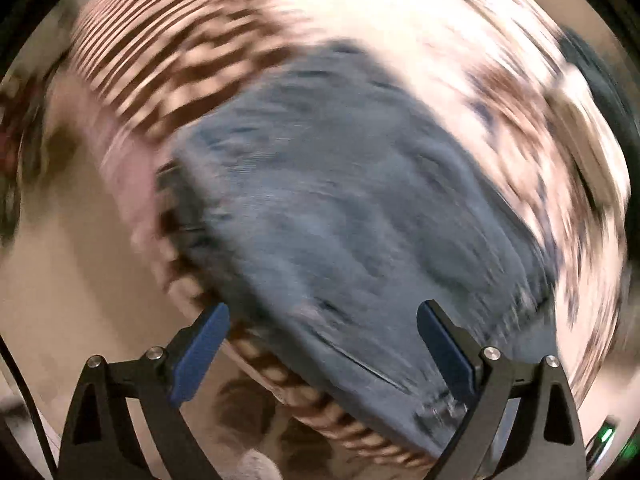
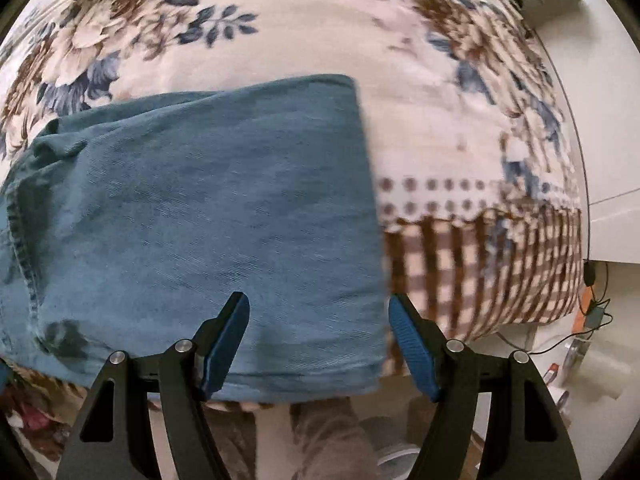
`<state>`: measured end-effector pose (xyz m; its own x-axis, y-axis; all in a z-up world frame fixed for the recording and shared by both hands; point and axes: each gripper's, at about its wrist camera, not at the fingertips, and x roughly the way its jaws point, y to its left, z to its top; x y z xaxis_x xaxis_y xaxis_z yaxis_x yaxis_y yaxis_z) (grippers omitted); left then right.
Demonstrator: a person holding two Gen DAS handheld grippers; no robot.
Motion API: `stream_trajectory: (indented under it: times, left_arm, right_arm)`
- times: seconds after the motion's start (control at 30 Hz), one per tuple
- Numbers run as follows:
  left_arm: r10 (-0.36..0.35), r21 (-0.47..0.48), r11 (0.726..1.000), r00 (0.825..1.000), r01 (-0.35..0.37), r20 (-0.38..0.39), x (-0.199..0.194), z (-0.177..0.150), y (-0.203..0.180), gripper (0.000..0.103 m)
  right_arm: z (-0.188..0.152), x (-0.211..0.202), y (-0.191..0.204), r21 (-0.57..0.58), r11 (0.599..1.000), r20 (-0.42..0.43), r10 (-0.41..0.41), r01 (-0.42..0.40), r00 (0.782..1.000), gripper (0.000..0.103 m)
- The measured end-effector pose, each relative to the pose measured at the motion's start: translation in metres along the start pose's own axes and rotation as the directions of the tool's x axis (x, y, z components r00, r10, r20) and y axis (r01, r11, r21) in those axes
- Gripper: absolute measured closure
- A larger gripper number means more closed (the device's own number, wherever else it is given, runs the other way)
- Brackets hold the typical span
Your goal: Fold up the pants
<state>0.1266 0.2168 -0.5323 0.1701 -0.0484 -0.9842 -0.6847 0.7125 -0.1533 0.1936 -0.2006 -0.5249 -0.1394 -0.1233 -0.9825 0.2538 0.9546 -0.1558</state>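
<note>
Blue denim pants (image 2: 208,208) lie folded on a floral and checked bedspread (image 2: 320,28). In the right wrist view the fold's straight edge runs down the middle right, and my right gripper (image 2: 319,316) hovers open above the near corner with nothing held between its blue pads (image 2: 224,348). The left wrist view is heavily blurred: the pants (image 1: 340,200) fill the centre, and my left gripper (image 1: 322,324) stands wide open above their near edge, with nothing gripped.
The bed's edge (image 2: 520,312) drops to a pale floor with cables and small items (image 2: 580,344) at the right. A person's trouser legs and shoe (image 2: 332,432) stand below the right gripper. A white wall (image 2: 600,120) is at the right.
</note>
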Motion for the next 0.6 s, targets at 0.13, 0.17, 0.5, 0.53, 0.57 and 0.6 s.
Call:
stream_trajectory:
  times: [0.13, 0.17, 0.5, 0.53, 0.57, 0.6]
  left_arm:
    - [-0.111, -0.237, 0.965, 0.994, 0.114, 0.026, 0.018, 0.015, 0.046, 0.014]
    - [-0.143, -0.263, 0.954, 0.989, 0.146, 0.029, 0.022, 0.017, 0.052, 0.022]
    - [-0.323, -0.346, 0.877, 0.942, 0.333, 0.088, 0.043, 0.021, 0.079, 0.047]
    - [-0.339, -0.375, 0.859, 0.936, 0.349, 0.096, 0.046, 0.024, 0.083, 0.046]
    - [-0.358, -0.414, 0.833, 0.928, 0.367, 0.102, 0.050, 0.026, 0.088, 0.045]
    - [-0.372, -0.442, 0.813, 0.922, 0.378, 0.106, 0.052, 0.027, 0.091, 0.045]
  right_arm:
    - [0.003, 0.002, 0.035, -0.032, 0.999, -0.020, 0.016, -0.016, 1.000, 0.028]
    - [0.002, 0.002, 0.045, -0.051, 0.999, -0.020, 0.012, -0.013, 1.000, 0.028]
    - [-0.005, 0.008, 0.103, -0.148, 0.989, -0.049, -0.021, 0.013, 0.999, 0.028]
    - [-0.004, 0.011, 0.102, -0.146, 0.989, -0.053, -0.022, 0.014, 0.998, 0.028]
    - [-0.004, 0.012, 0.103, -0.145, 0.989, -0.058, -0.024, 0.015, 0.998, 0.028]
    - [-0.004, 0.013, 0.103, -0.144, 0.989, -0.062, -0.024, 0.015, 0.998, 0.028]
